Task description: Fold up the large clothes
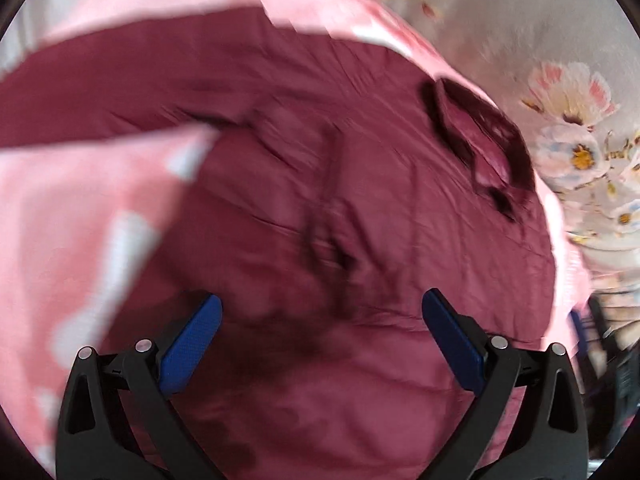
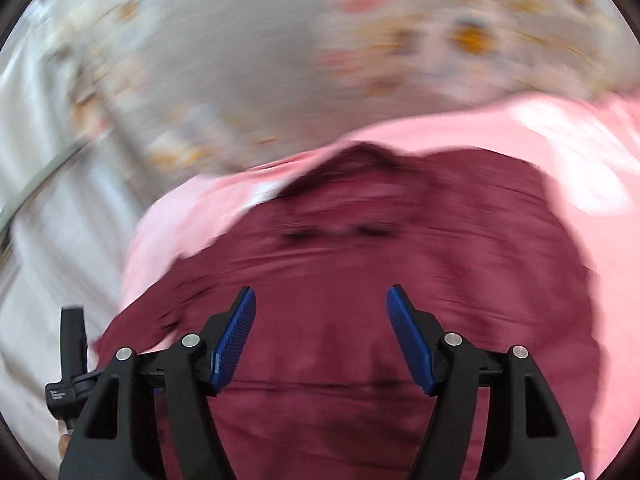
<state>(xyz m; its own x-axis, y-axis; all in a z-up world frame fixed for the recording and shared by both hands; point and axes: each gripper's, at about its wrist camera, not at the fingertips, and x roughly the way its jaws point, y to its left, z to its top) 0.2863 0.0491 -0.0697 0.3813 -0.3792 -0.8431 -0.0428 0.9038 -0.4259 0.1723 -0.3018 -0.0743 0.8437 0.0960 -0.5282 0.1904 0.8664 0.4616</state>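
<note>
Maroon cloth fills most of both views: it is a large shirt (image 1: pixel 360 200) spread flat on a pink sheet (image 1: pixel 72 216), and it lies under and ahead of both grippers. In the left wrist view, the left gripper (image 1: pixel 322 312) has its 2 blue pads (image 1: pixel 192 344) wide apart, with nothing between them; only the shirt's wrinkled surface shows in the gap. The collar (image 1: pixel 480 136) lies ahead of the jaws and to their right, near the shirt's edge. A sleeve runs away to the left, ahead of the left finger. Beyond the collar there is a floral bedcover (image 1: pixel 576 136).

In the right wrist view, much blurred, the right gripper (image 2: pixel 321 304) is also open and holds nothing, though its pads (image 2: pixel 234 340) stand less far apart. The shirt (image 2: pixel 400 264) is directly under the jaws, and its collar end (image 2: pixel 360 156) points straight ahead. The pink sheet (image 2: pixel 560 144) frames it, with the floral bedcover (image 2: pixel 256 60) further ahead.
</note>
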